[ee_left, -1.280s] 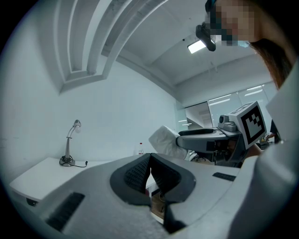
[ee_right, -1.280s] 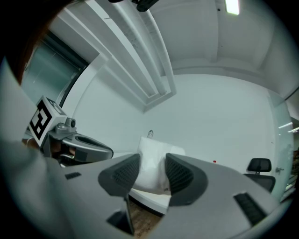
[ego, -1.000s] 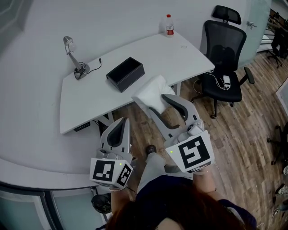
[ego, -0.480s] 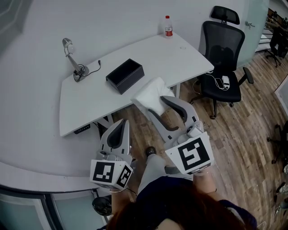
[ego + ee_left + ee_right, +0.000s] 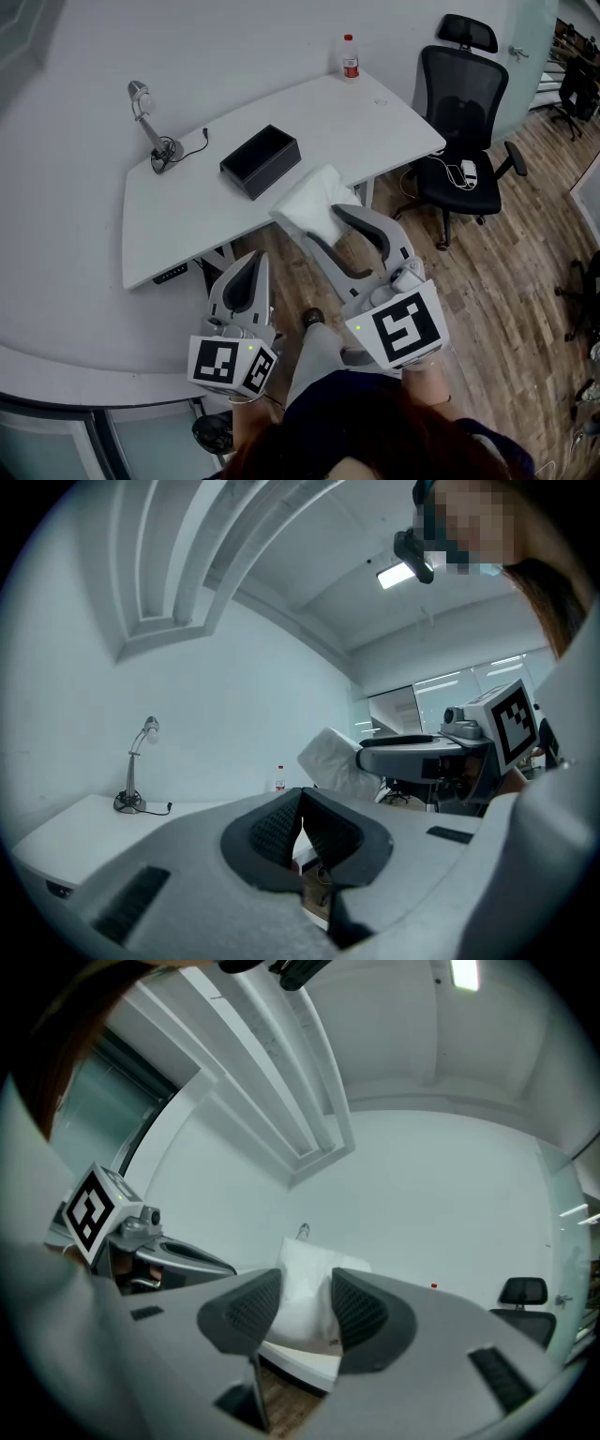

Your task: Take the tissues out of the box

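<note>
An open black box (image 5: 261,160) sits on the white desk (image 5: 187,216). A white pack of tissues (image 5: 307,200) hangs in the air in front of the desk's near edge. My right gripper (image 5: 322,223) is shut on it, and the pack (image 5: 302,1288) fills the gap between its ribbed pads (image 5: 253,1309). Lower left, my left gripper (image 5: 252,257) is held level. Its jaws (image 5: 300,803) are shut together with nothing between them. From the left gripper view, the tissue pack (image 5: 333,759) shows held at the tip of the right gripper (image 5: 398,757).
On the desk's far left stands a small lamp (image 5: 150,127) with its cable. A red-capped bottle (image 5: 350,54) stands at the far edge. A black office chair (image 5: 464,103) stands to the right on the wooden floor (image 5: 506,272). My foot (image 5: 314,315) shows between the grippers.
</note>
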A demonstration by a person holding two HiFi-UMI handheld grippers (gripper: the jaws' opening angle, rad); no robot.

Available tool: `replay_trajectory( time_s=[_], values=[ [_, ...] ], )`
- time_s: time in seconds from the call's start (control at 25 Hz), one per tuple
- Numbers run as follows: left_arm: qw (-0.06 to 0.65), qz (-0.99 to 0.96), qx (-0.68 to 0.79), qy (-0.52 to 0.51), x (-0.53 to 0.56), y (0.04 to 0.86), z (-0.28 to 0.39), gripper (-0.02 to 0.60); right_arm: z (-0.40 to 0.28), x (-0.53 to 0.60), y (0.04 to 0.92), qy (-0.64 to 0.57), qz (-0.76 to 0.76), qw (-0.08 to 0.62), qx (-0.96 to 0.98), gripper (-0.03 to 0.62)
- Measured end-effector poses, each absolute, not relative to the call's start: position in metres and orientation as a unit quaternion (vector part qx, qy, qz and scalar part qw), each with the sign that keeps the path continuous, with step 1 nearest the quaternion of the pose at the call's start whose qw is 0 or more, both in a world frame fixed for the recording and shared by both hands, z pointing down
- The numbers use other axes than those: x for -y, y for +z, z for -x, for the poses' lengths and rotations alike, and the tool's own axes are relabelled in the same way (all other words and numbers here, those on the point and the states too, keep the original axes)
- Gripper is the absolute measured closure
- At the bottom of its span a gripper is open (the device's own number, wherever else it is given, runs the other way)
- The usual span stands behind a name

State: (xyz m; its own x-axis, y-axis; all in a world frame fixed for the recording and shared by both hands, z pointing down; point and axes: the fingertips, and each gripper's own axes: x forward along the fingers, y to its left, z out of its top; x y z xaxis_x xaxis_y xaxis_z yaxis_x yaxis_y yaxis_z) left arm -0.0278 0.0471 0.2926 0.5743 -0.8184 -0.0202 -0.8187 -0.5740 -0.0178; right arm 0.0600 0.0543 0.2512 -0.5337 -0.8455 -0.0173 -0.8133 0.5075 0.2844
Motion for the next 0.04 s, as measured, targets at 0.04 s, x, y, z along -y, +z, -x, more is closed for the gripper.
replay_trajectory(
  time_s=[0.04],
  values=[
    [0.012,0.887,-0.462,0.005,-0.0458,0.2930,0.0290,0.560,-0.0590,-0.0531,0.2515,-0.130,-0.479,0.063,0.866,0.411]
  ],
)
